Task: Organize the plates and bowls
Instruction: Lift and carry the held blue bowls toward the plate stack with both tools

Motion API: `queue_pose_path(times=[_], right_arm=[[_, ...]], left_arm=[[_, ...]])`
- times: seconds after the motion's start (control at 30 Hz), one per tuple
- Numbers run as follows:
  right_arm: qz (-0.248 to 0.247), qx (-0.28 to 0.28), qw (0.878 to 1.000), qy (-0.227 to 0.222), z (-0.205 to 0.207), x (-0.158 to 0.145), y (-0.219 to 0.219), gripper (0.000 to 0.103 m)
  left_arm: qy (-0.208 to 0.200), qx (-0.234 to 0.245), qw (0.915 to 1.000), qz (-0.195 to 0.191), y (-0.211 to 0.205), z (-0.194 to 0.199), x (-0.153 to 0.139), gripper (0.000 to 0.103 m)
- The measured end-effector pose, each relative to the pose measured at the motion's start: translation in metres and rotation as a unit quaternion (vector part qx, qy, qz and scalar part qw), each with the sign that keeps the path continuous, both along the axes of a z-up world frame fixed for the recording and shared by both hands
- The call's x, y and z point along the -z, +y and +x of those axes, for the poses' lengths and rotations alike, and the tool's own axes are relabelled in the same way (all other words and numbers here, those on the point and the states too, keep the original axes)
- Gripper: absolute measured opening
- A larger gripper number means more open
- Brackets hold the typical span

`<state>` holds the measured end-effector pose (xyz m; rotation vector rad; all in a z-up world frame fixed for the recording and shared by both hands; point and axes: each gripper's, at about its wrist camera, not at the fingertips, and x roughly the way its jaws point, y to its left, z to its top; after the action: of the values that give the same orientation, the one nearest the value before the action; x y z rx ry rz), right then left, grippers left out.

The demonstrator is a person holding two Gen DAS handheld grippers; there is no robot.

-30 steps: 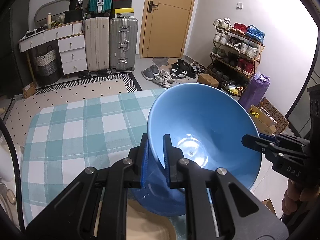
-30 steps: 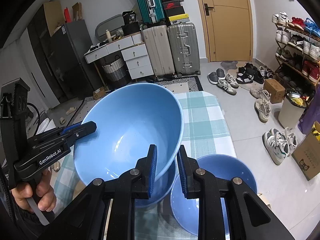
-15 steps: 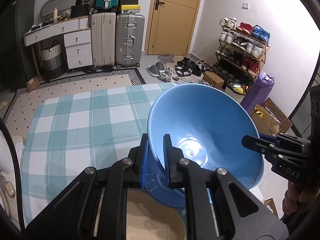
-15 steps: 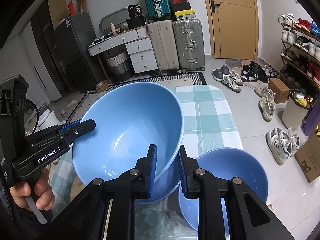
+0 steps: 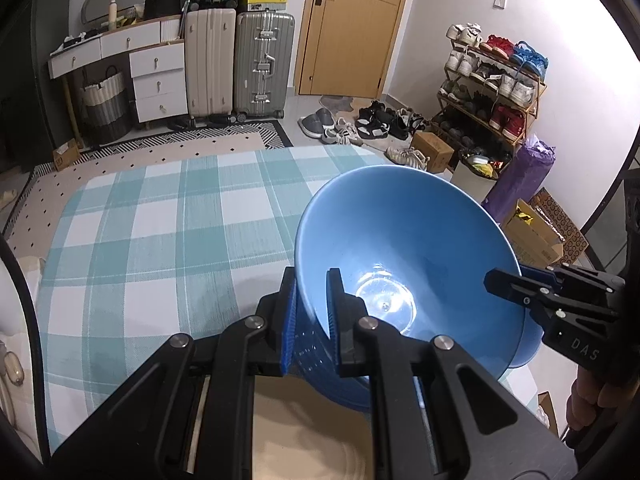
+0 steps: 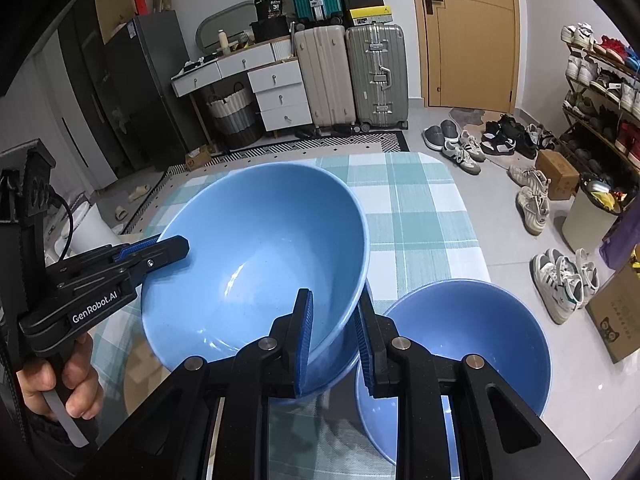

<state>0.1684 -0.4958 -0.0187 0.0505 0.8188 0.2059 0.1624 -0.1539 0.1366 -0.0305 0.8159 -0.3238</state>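
A large blue bowl (image 5: 412, 248) is held in the air above the checked tablecloth (image 5: 160, 232), gripped on two sides. My left gripper (image 5: 312, 300) is shut on its near-left rim; it also shows in the right wrist view (image 6: 160, 248). My right gripper (image 6: 332, 328) is shut on the opposite rim; it also shows in the left wrist view (image 5: 504, 280). The bowl fills the middle of the right wrist view (image 6: 248, 264). A second blue bowl (image 6: 472, 340) sits on the table just right of and below the held one. A beige plate (image 5: 312, 440) lies under my left gripper.
The table's right edge (image 6: 476, 248) drops to a floor strewn with shoes (image 6: 564, 276) and a cardboard box (image 6: 616, 320). Suitcases (image 5: 240, 64), a white drawer unit (image 5: 152, 76) and a shoe rack (image 5: 492, 92) stand beyond the table's far edge.
Both grippers have carried the blue bowl slightly up and back; more of the tablecloth and the second bowl show now. Both grips are unchanged.
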Motion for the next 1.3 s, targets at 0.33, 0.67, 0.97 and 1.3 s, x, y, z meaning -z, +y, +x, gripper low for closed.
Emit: queue_pose_path(times=[0.33, 0.67, 0.97, 1.3], right_arm=[[-0.009, 0.001, 1.000, 0.005, 0.006, 0.015, 0.001, 0.021], [-0.014, -0.002, 1.000, 0.020, 0.011, 0.033, 0.006, 0.022], [-0.036, -0.003, 0.999, 0.023, 0.016, 0.047, 0.009, 0.022], [-0.057, -0.007, 0.998, 0.030, 0.017, 0.060, 0.015, 0.022]], left_arm=[[0.009, -0.001, 0.9999, 0.011, -0.002, 0.015, 0.028, 0.010], [0.012, -0.008, 0.9994, 0.032, -0.002, 0.026, 0.058, 0.010], [0.001, -0.005, 0.9980, 0.062, -0.009, 0.027, 0.075, 0.010], [-0.001, -0.004, 0.9964, 0.085, -0.015, 0.024, 0.084, 0.010]])
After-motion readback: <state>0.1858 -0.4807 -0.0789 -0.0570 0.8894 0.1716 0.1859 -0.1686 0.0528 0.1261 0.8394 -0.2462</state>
